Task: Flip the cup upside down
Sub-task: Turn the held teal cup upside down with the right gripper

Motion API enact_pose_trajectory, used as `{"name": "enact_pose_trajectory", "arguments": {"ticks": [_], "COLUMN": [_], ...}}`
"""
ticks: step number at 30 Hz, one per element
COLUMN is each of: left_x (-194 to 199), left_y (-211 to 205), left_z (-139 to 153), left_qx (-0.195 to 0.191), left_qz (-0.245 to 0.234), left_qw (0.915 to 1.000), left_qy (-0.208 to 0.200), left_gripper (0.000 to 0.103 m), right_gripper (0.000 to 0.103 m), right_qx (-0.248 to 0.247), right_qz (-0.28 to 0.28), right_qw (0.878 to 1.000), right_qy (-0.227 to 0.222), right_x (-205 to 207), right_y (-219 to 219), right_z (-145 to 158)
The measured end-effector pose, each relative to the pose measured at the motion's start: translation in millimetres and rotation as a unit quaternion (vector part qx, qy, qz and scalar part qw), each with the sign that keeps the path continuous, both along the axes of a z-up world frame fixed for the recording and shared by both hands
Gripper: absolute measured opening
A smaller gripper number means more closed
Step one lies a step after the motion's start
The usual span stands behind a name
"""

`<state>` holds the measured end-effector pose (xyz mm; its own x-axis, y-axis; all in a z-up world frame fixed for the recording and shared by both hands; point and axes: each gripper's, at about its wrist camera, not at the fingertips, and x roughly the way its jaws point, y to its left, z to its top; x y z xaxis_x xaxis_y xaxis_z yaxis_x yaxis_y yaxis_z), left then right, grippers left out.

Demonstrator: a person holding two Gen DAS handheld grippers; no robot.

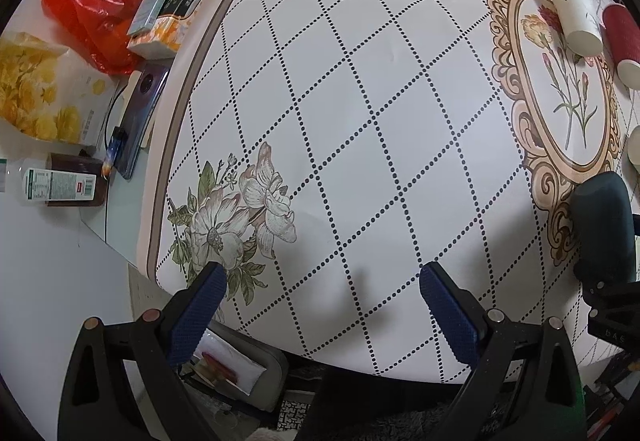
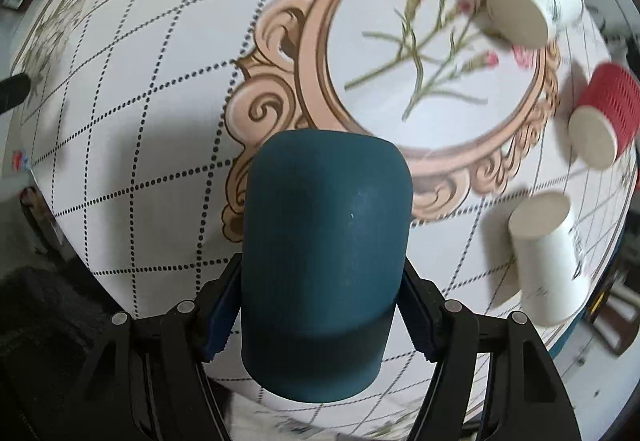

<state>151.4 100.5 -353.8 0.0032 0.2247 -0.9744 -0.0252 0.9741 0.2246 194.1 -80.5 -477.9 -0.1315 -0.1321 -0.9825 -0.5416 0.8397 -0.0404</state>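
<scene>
Right wrist view: my right gripper clamps the dark teal matte cup. Left wrist view: my left gripper gapes wide above the floral-patterned tabletop.

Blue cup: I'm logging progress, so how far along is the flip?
Done: the right gripper has the blue cup clamped between its fingers and seemingly lifted over the table. In hand: it is turning, closed base facing away from the camera. Left: setting it down and letting go. The left gripper is open and empty.
</scene>
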Motion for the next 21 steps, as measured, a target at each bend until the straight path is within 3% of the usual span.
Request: {"name": "enact_pose_trajectory", "arguments": {"ticks": [8, 12, 21], "left_x": [0, -1, -3], "left_y": [2, 5, 6], "left_z": [0, 0, 0], "left_qx": [0.003, 0.002, 0.002], "left_qz": [0.000, 0.005, 0.005], "left_qw": [1.0000, 1.0000, 1.0000], "left_qy": [-0.002, -0.002, -0.004], "left_gripper": [0.099, 0.099, 0.099], "right_gripper": [0.073, 0.074, 0.074], "right_qx": [0.001, -0.006, -0.014], "right_qz": [-0.053, -0.054, -0.071], "right_qw": [0.998, 0.997, 0.996], "right_qy": [0.039, 0.050, 0.051], "right_x": [31, 53, 96], "right_y": [-5, -3, 1], "right_z": [-9, -14, -17]}}
